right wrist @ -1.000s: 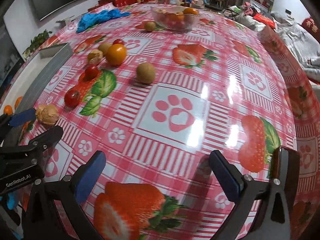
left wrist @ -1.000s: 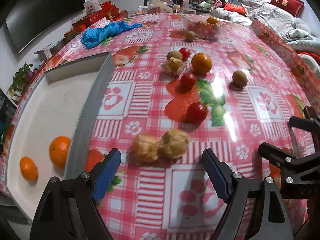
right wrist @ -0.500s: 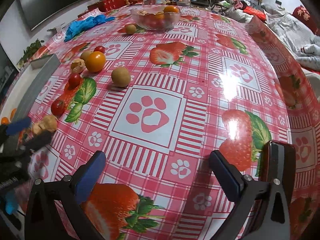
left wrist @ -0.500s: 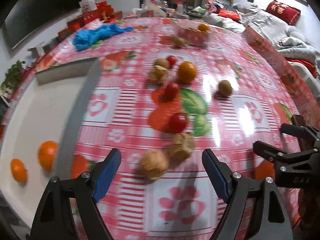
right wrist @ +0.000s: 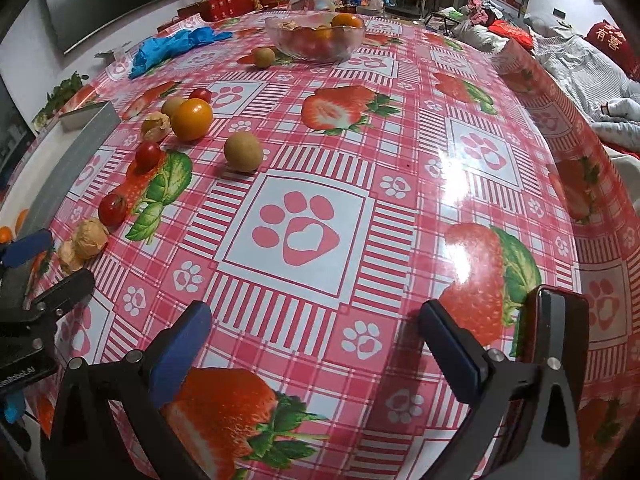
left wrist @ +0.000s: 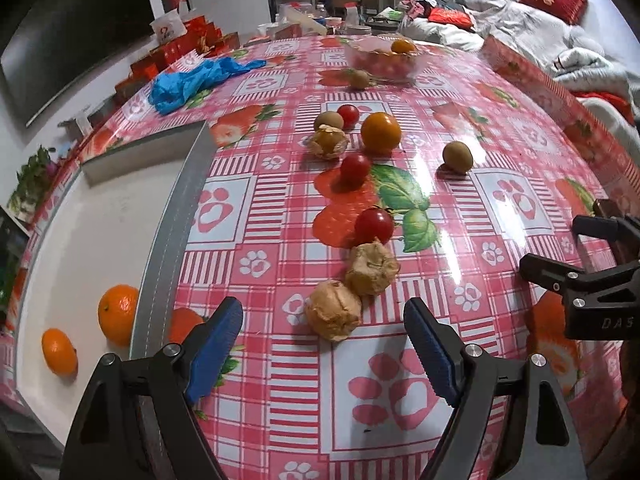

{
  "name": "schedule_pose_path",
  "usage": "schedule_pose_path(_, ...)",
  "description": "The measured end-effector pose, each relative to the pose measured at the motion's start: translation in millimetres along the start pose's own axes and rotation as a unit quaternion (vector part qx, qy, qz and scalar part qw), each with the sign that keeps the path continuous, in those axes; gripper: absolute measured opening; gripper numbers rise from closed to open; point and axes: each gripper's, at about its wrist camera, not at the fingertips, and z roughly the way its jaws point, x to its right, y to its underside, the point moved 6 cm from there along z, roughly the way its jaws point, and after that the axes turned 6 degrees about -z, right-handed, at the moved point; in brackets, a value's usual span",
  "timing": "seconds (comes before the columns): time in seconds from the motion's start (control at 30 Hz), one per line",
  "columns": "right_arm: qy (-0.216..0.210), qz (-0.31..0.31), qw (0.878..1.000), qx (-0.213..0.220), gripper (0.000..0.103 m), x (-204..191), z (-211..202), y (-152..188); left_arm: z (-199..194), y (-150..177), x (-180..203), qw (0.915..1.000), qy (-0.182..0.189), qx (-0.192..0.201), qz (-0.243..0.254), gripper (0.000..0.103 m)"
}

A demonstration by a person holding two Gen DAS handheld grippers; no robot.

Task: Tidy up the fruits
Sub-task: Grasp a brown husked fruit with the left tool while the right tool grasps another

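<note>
Closing in on the near husked physalis [left wrist: 333, 315], with the left tool [left wrist: 323, 344] pitched steeply down at the worktop [left wrist: 500, 184] and its jaws wide but narrowing, nothing pinched yet. Lying just ahead of the blue pads [left wrist: 214, 346], touching a second husked physalis [left wrist: 372, 268] on its far right. Looks papery, feather-light and crushable; best taken gently across the round middle, not by the loose husk tips, and apt to nudge its neighbour. White tray [left wrist: 100, 216] at left, holding two mandarins [left wrist: 118, 314]. Hovering at right, the right tool [right wrist: 316, 344] gapes wide and empty, also tilted steeply downward.
</note>
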Motion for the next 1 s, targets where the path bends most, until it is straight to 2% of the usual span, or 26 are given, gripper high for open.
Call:
schedule_pose_path(0.03,0.000,0.000,1.000,0.000,0.103,-0.3,0.0,0.1,1.8,-0.5,1.2,1.0000,0.003,-0.004,-0.002,0.066)
schedule_pose_path(0.2,0.001,0.000,1.000,0.000,0.103,-0.5,0.5,-0.1,6.2,-2.9,-0.3,0.9996,0.010,-0.014,-0.024,0.060)
schedule_pose_path(0.33,0.001,-0.001,1.000,0.000,0.103,-0.7,0.4,0.1,4.8,-2.3,5.3,0.9995,0.021,-0.014,-0.019,0.038)
schedule_pose_path(0.43,0.001,-0.001,1.000,0.002,0.103,-1.0,0.2,0.2,4.2,-1.7,7.4,0.9994,0.023,-0.015,-0.019,0.035)
schedule_pose_path(0.5,0.002,-0.002,1.000,0.004,0.103,-0.9,0.5,0.5,2.6,-0.8,6.1,0.9993,0.027,-0.014,-0.022,0.029)
schedule_pose_path(0.8,0.001,0.002,1.000,-0.017,0.103,-2.4,1.4,0.4,-5.2,9.4,-3.5,0.9984,0.038,-0.016,-0.039,0.029)
schedule_pose_path(1.0,-0.032,-0.039,0.999,-0.017,0.103,-42.4,-1.7,-3.2,-12.9,21.7,-14.0,0.9980,0.038,-0.018,-0.047,0.029)
